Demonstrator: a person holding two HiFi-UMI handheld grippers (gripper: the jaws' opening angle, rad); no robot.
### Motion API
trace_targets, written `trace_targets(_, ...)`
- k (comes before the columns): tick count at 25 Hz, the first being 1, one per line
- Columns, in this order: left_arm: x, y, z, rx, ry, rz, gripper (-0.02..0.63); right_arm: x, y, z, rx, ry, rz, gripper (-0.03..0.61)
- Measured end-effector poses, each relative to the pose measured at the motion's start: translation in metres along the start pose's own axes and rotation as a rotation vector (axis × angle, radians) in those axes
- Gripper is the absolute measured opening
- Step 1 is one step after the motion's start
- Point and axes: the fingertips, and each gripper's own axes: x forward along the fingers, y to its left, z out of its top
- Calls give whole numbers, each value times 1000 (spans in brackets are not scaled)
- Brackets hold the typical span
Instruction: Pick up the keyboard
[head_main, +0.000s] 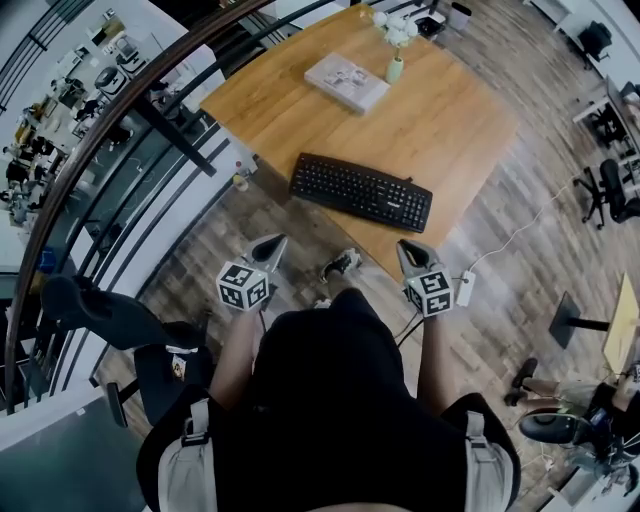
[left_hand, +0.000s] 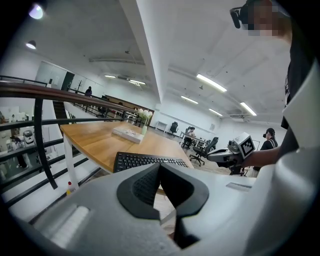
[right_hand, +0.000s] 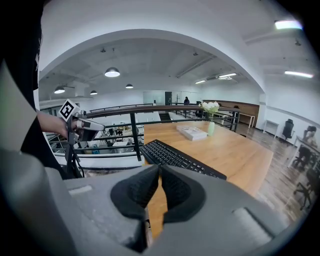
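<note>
A black keyboard (head_main: 362, 191) lies along the near edge of a wooden table (head_main: 440, 120); it also shows in the left gripper view as the keyboard (left_hand: 147, 161) and in the right gripper view as the keyboard (right_hand: 177, 157). My left gripper (head_main: 276, 243) hangs short of the table's near left corner, shut and empty. My right gripper (head_main: 408, 247) hovers by the table edge just below the keyboard's right end, shut with nothing held. Up close the left gripper (left_hand: 159, 166) and right gripper (right_hand: 160, 168) have their jaws touching.
A white book (head_main: 346, 81) and a small vase of white flowers (head_main: 396, 62) stand farther back on the table. A dark railing (head_main: 150, 110) runs along the left. A black office chair (head_main: 120, 320) stands to my left, and a power strip with cable (head_main: 465, 288) lies on the floor.
</note>
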Motion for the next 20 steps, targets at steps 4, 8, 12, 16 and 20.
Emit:
trace_targets(4, 25, 9, 13, 6, 16, -7, 12, 14, -22, 4, 24, 10, -5, 21)
trace_targets(8, 47, 19, 24, 17, 38, -13, 12, 27, -41, 13, 49, 7, -9, 21)
trace_targets(12, 68, 27, 31, 23, 58, -24, 12, 39, -56, 17, 42, 22, -18, 21)
trace_targets(16, 90, 33, 34, 32, 85, -40, 12, 44, -71, 8, 71, 44, -29, 21)
trace_targets(20, 105, 39, 32, 27, 110, -44, 12, 46, -86, -2, 130, 53, -41, 21)
